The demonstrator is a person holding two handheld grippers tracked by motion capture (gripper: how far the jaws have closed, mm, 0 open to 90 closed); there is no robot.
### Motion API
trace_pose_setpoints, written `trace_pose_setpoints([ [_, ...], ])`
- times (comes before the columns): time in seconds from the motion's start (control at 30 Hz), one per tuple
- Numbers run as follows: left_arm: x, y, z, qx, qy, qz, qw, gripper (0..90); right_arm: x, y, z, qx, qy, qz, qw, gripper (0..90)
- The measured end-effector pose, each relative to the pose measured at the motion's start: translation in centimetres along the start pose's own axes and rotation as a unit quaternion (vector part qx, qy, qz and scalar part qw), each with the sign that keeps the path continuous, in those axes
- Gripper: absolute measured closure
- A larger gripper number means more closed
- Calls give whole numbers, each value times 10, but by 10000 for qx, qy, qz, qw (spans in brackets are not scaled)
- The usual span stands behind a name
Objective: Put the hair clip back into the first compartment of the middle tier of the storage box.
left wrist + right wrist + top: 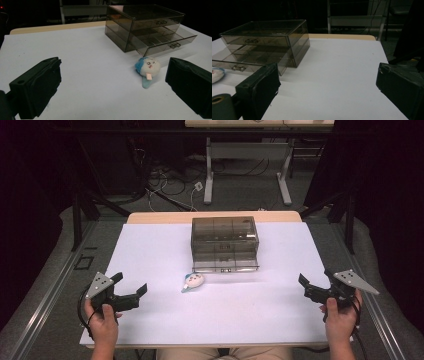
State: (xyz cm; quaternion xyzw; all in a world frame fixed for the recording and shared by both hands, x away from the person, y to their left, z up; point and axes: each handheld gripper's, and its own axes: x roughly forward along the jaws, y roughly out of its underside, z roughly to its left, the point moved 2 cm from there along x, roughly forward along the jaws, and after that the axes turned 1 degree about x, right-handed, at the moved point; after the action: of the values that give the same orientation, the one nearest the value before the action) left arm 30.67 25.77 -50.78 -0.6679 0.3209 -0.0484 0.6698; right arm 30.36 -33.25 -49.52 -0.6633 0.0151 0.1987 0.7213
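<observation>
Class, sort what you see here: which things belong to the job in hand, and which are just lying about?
Job in hand:
- plush toy, lying in front of the drawer box
- drawer box, bottom drawer pulled out
- left gripper and right gripper, both open

Lying about:
- desk frame beyond the table
- cables on the floor

White table bears drawer box, plush toy
</observation>
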Motion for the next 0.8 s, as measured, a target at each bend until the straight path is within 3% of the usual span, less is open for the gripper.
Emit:
trace_pose_setpoints([
  [0.1, 2, 1, -3, -34, 44, -25, 10000, 4, -3, 0, 4, -122, 57, 18, 9999, 46],
  [0.27, 4, 3, -6, 202, -43, 62, 9998, 3, -2, 6, 6, -304, 93, -6, 9995, 46],
  [0.37, 5, 2, -9, 260, -94, 41, 9996, 3, -2, 7, 7, -275, 133, -24, 9995, 46],
  [0.5, 10, 2, -13, 218, -115, 184, 9995, 4, -1, 10, 9, -334, 117, 20, 9994, 46],
  [0.6, 14, 2, -15, 230, -77, 285, 9993, 3, 1, 10, 11, -363, 90, 31, 9993, 45],
  [0.8, 17, 1, -22, 234, 146, 266, 9993, 5, 3, 13, 14, -418, 52, 104, 9991, 46],
])
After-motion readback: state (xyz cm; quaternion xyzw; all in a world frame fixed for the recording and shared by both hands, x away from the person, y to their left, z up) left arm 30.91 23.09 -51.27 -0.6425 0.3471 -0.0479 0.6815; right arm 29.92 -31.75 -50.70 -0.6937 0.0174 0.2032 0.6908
